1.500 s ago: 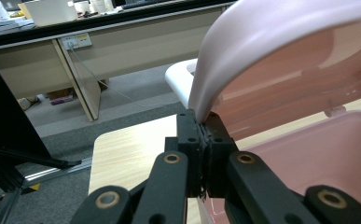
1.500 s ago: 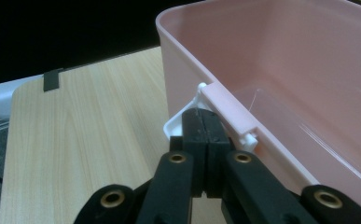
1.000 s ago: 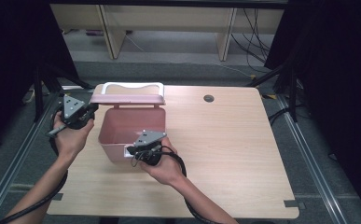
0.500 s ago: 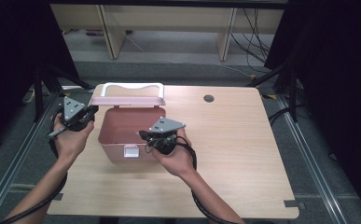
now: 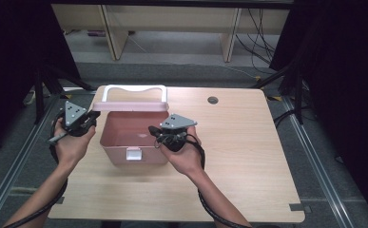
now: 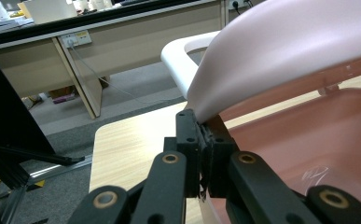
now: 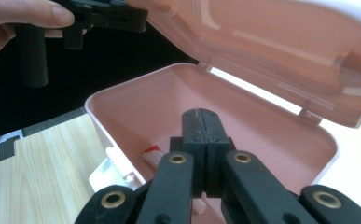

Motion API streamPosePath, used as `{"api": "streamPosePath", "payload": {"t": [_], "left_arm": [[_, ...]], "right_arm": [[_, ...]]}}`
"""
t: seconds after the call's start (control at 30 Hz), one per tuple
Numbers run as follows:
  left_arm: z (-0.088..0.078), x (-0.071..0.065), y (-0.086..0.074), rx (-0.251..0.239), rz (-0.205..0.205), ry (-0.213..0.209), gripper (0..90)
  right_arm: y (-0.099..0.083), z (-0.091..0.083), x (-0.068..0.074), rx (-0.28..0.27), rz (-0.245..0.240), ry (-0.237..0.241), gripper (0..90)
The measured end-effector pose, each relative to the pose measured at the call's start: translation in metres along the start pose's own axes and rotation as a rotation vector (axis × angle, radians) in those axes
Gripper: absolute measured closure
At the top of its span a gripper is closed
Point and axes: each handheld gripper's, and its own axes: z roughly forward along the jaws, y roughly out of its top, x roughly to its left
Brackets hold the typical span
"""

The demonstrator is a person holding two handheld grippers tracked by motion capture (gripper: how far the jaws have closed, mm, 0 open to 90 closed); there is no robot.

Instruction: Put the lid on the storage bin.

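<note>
While the pink box [image 5: 134, 137] sits on the table [image 5: 238, 156] left of centre, its lid [image 5: 130, 106] stands raised at the box's 12 o'clock edge, white handle [image 5: 133, 90] on top. Left gripper [image 6: 205, 135] at the box's 9 o'clock: jaws pinched on the lid's corner edge. Right gripper [image 7: 200, 122] at the box's 3 o'clock, over the open box interior: jaws pressed together, nothing between them. White latch [image 5: 133, 153] on the front wall at 6 o'clock. Small red-white item [image 7: 151, 153] on the box floor, can't identify it.
</note>
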Motion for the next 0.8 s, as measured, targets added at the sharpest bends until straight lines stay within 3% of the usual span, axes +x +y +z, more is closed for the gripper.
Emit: {"api": "streamPosePath", "payload": {"t": [0.2,0.27,0.37,0.47,0.57,0.67,0.8], "left_arm": [[-0.002,-0.001,-0.003,0.007,0.003,-0.003,86.6],[-0.002,-0.001,-0.004,0.005,0.005,-0.006,86.5],[-0.003,-0.001,-0.005,0.004,0.005,-0.010,86.3],[-0.004,-0.001,-0.007,0.006,0.004,-0.013,86.1],[-0.004,-0.001,-0.008,0.009,0.006,-0.017,85.9],[-0.005,-0.001,-0.010,0.009,0.006,-0.021,85.7],[-0.006,-0.001,-0.013,0.010,-0.004,-0.036,85.2]], "right_arm": [[0.004,-0.004,-0.004,-0.022,0.036,-0.005,90.0],[0.006,-0.006,-0.007,-0.024,0.012,-0.016,90.0],[0.007,-0.007,-0.006,-0.024,0.027,-0.018,90.0],[0.007,-0.008,-0.009,-0.029,0.004,-0.029,90.0],[0.007,-0.008,-0.009,-0.035,0.022,-0.011,90.0],[0.008,-0.010,-0.010,-0.035,0.008,-0.033,90.0],[0.008,-0.011,-0.009,-0.020,0.038,-0.021,90.0]]}}
